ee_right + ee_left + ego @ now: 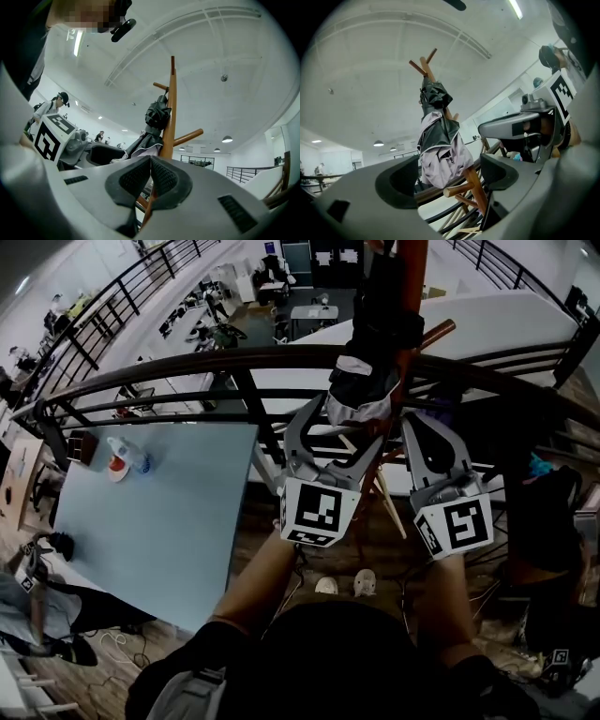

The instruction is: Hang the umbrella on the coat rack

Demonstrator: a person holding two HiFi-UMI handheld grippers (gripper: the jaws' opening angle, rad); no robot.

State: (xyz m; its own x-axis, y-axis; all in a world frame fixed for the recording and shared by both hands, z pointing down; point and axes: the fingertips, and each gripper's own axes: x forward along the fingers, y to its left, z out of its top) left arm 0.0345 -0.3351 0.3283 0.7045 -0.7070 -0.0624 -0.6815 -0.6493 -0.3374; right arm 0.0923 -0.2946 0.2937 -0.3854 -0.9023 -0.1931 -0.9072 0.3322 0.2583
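Observation:
The folded umbrella [361, 381], black with a pale lilac lining, hangs on the brown wooden coat rack [410, 277]. In the left gripper view the umbrella [440, 150] drapes beside the rack's pole and a short peg [476, 185]. My left gripper [342, 427] stands open just below the umbrella's lower end, and its pads [401, 183] touch nothing. Beside it to the right, my right gripper [424, 427] is shut with nothing in it. In the right gripper view its pads [161, 176] meet in front of the pole [169, 112], with the umbrella [157, 117] to the pole's left.
A dark curved railing [187, 367] runs just behind the rack, with a lower floor of desks beyond it. A pale blue table [169, 521] stands at the left with a bottle [122, 460] on it. A black bag [553, 512] sits at the right.

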